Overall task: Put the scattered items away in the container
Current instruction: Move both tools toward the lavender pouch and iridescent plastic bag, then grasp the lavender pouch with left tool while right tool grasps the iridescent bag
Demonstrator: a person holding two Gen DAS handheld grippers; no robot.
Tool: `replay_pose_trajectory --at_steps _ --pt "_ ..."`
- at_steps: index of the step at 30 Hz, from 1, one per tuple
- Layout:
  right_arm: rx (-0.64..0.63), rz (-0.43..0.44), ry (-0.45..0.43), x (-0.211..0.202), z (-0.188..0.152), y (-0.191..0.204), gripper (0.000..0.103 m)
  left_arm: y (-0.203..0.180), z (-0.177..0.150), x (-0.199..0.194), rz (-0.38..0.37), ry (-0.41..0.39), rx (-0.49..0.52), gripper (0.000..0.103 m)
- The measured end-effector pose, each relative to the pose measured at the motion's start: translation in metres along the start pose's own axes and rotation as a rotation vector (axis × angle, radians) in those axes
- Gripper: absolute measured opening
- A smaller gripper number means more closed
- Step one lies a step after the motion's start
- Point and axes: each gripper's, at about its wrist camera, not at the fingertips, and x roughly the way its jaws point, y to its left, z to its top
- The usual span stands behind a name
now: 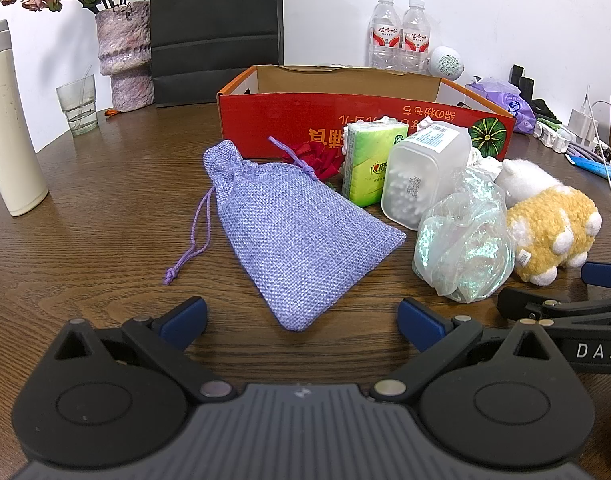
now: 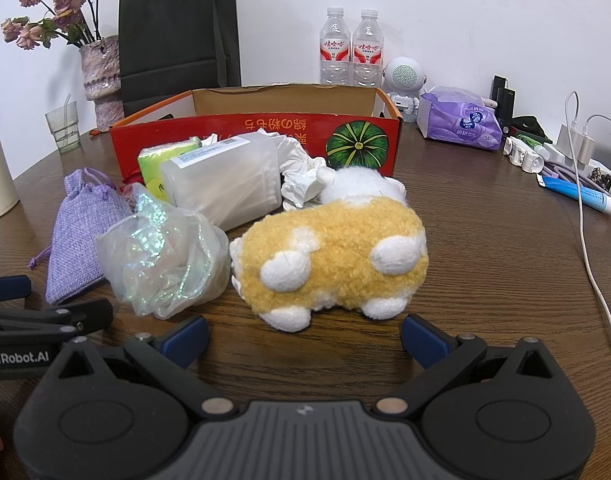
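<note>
I am holding both sets of jaws spread wide and empty, low over the brown wood-grain surface [image 1: 85, 248], with nothing between the blue pads. My left gripper [image 1: 303, 322] is pointing at the lilac woven drawstring pouch [image 1: 293, 236], which is lying flat at twelve o'clock just ahead of it, neck turned away and cords trailing toward ten o'clock. My right gripper [image 2: 305, 334] is facing the yellow-and-white fleecy plush animal [image 2: 333, 258], lying on its side just ahead at twelve o'clock.

Everything to be tidied is sitting in a cluster in front of the open red cardboard box with the green pumpkin print [image 2: 265, 136], which is standing behind it at twelve o'clock. None of it looks to be inside yet.

I am judging the pouch to be light and limp; pinching the gathered neck or a fold of the body should hold better than the cords. The plush looks soft and squashy, so I would be closing across its middle and letting the pile compress. The crumpled iridescent clear film bag [image 1: 463, 248], touching the plush at its left, looks slippery and nearly weightless; a bunched fold is the likeliest hold. The frosted translucent plastic tub of cotton swabs [image 2: 221, 184] is lying tipped on its side, rigid and smooth, and likely wants a grip across its narrower faces. The green pack of tissues [image 1: 371, 160] looks springy and easy.
</note>
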Motion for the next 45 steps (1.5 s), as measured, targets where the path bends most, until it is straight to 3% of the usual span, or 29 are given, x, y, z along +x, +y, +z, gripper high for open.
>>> replay_pose_trajectory --at_steps 23,25,28,32,34,36,40,42,45 --pt "0.005 -0.003 -0.002 -0.002 -0.001 0.002 0.103 0.005 -0.004 -0.012 -0.019 -0.017 0.000 0.103" --pt "-0.006 -0.004 -0.045 -0.013 -0.005 0.004 0.102 0.014 -0.002 -0.022 -0.048 -0.077 -0.035 0.103" --pt "-0.054 0.033 -0.180 -0.040 -0.009 0.012 0.102 0.032 0.011 -0.027 -0.064 -0.175 -0.092 0.103" --pt "-0.155 0.077 -0.294 -0.056 0.002 0.030 0.101 0.045 0.039 0.001 -0.057 -0.130 -0.146 0.103" --pt "-0.204 0.115 -0.284 -0.050 0.011 0.040 0.093 0.050 0.046 0.015 -0.066 -0.092 -0.174 0.093" --pt "-0.253 0.129 -0.258 -0.041 0.016 0.052 0.078 0.053 0.046 0.023 -0.077 -0.058 -0.192 0.077" --pt "-0.284 0.128 -0.193 -0.019 0.020 0.066 0.063 0.054 0.036 0.015 -0.139 -0.078 -0.183 0.044" --pt "-0.272 0.151 -0.147 -0.011 0.017 0.066 0.038 0.053 0.032 0.009 -0.146 -0.095 -0.154 0.034" --pt "-0.268 0.159 -0.145 -0.015 0.015 0.068 0.033 0.057 0.027 -0.005 -0.154 -0.105 -0.122 0.025"
